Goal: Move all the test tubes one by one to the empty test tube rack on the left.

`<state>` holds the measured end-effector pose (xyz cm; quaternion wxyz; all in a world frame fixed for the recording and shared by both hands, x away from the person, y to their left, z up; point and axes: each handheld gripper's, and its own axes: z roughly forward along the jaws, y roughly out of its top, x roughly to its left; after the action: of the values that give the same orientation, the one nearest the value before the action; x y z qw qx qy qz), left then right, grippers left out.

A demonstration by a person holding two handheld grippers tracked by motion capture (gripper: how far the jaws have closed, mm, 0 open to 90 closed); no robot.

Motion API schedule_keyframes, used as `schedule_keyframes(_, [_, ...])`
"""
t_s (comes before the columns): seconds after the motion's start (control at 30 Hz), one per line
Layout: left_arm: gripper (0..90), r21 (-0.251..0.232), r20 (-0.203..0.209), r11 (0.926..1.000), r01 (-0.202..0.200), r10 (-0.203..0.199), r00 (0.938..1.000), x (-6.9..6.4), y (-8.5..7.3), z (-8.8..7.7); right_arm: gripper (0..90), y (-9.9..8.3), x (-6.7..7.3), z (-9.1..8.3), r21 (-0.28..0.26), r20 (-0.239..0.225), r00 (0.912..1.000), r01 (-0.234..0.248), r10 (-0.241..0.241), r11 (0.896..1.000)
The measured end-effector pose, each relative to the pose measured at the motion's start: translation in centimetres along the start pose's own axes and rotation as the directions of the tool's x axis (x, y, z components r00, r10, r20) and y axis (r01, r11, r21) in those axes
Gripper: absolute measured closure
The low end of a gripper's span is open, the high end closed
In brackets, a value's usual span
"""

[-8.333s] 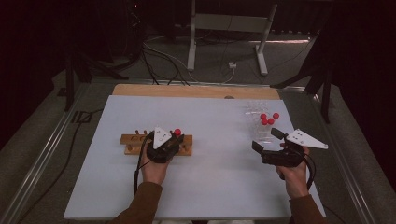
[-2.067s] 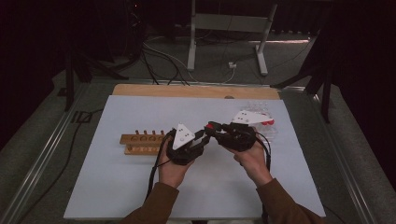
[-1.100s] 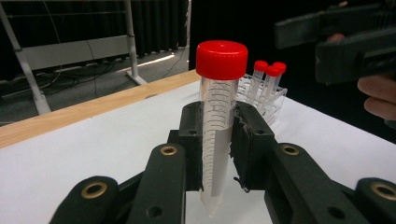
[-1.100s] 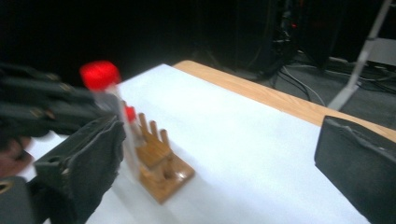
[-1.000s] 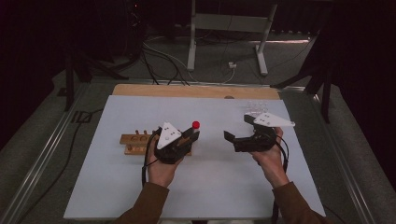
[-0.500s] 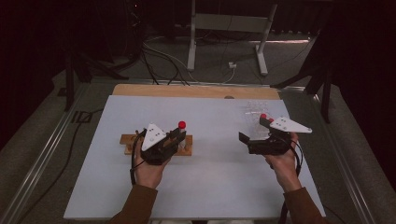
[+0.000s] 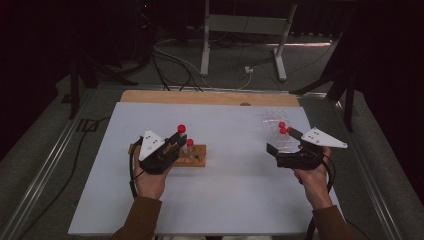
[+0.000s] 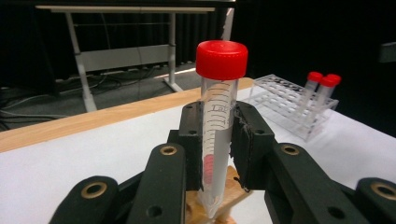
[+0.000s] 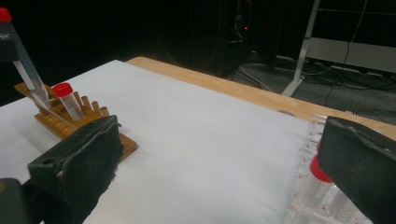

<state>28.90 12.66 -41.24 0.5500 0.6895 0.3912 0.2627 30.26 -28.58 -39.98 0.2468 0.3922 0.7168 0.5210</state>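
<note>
White bench point(image 7: 225, 200) with wooden edge strip at far side. Clear plastic rack point(image 7: 280, 131) at right far area, two red-capped tubes point(image 7: 283, 128) standing in it. Wooden rack point(image 7: 192, 156) left of centre, one red-capped tube point(image 7: 189, 146) seated in it, tilted in right gripper view point(image 9: 67, 100).

Left gripper point(image 7: 172, 145) clamped on held tube point(image 8: 218, 116), pads pressing both sides of barrel, red cap point(image 8: 221, 59) well above pads, conical tip down at wooden rack point(image 8: 224, 196). Whether tip sits in a hole: can't tell. Right gripper point(image 7: 281, 145) wide, nothing between pads, just beside clear rack point(image 9: 317, 196), a red cap point(image 9: 317, 170) partly hidden behind its right pad.

Writing: graduation marks plus printed text on held tube barrel, too blurred to read. Red scale print on clear rack edge, unreadable.

Versus half a second ago: left gripper with held tube shifted slightly back over wooden rack; right gripper slightly nearer clear rack. Versus about two seconds ago: both grippers close together mid-bench then, now well apart, one at each rack. Versus about eight seconds ago: three red caps in clear rack then, two now.
</note>
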Motion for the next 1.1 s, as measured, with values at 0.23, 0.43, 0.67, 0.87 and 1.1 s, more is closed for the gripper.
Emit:
schedule_keyframes(0.23, [75.9,-0.003,-0.033,1.0,0.001,-0.001,0.9994,0.9,-0.4,0.6,0.0,-0.5,-0.4,-0.5,-0.009,0.011,0.9999,-0.008,0.008,1.0])
schedule_keyframes(0.43, [75.9,0.021,-0.046,0.9997,-0.01,0.011,0.9989,1.0,-1.0,1.7,0.0,-0.9,-0.5,-0.5,-0.009,0.009,0.9998,-0.018,0.018,1.0])
schedule_keyframes(0.67, [75.9,0.061,-0.056,0.9982,-0.003,0.006,0.9984,1.2,-2.3,2.6,0.0,-1.3,-0.5,-0.5,-0.014,-0.002,0.9997,-0.024,0.024,1.0])
schedule_keyframes(0.87, [75.8,0.086,-0.06,0.9963,0.005,0.0,0.9982,1.3,-3.2,2.8,0.0,-1.6,-0.5,-0.5,-0.016,-0.008,0.9995,-0.03,0.03,0.999])
schedule_keyframes(1.1, [75.8,0.11,-0.061,0.9939,0.004,0.003,0.9981,1.2,-4.0,3.1,0.0,-1.8,-0.5,-0.5,-0.014,-0.009,0.9995,-0.03,0.03,0.999])
